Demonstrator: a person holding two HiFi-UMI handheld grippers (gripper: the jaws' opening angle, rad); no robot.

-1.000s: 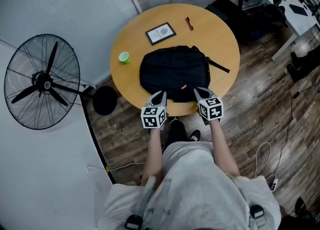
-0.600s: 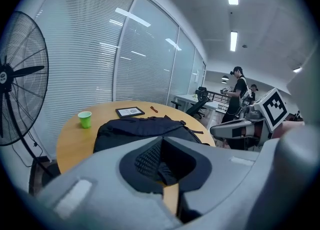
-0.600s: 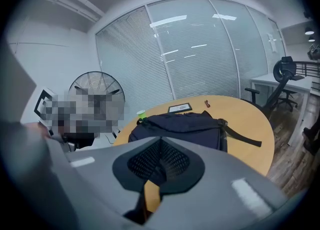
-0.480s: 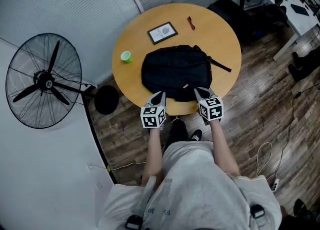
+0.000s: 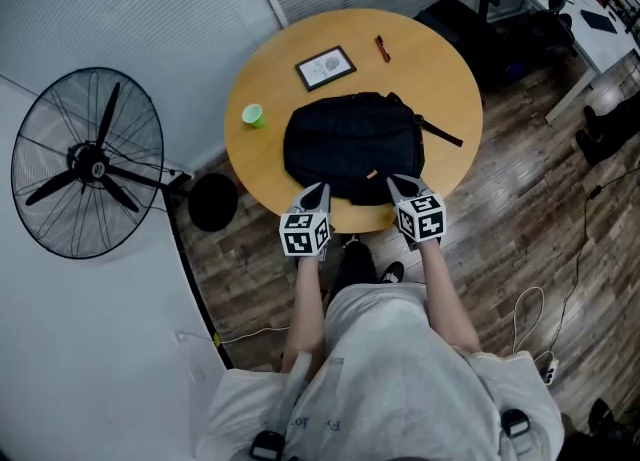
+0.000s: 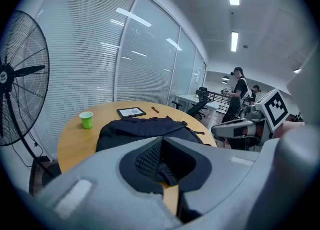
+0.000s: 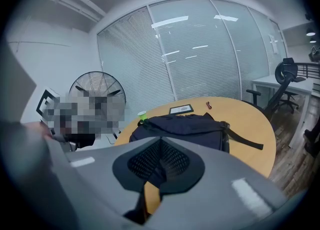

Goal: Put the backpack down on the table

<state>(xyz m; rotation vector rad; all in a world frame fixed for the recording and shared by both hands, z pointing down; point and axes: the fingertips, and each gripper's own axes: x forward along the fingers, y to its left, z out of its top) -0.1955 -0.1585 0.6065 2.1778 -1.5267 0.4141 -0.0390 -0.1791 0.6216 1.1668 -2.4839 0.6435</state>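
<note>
Plainly, the fingers (image 6: pixel 145 160) of the left gripper (image 5: pixel 319 190) are clenched pad to pad with nothing between them. The fingers (image 7: pixel 175 161) of the right gripper (image 5: pixel 394 182) are pressed together the same way, also empty. Both grippers hover side by side over the near edge of the round, tan wooden worktop (image 5: pixel 430 59). Their tips point at the near side of the black fabric backpack (image 5: pixel 350 144), close to it but gripping none of it. The backpack lies flat in the middle of the worktop, with one dark strap (image 5: pixel 440 132) trailing off to its right. To its left, apart from it, stands a small green cup (image 5: pixel 252 115). On the far side lies a dark-framed flat rectangular tablet (image 5: pixel 325 66), and to the right of that a small red pen-like object (image 5: pixel 381 47). Off the worktop to the left, a large black pedestal fan (image 5: pixel 88 164) stands by the wood-plank floor (image 5: pixel 500 209).
</note>
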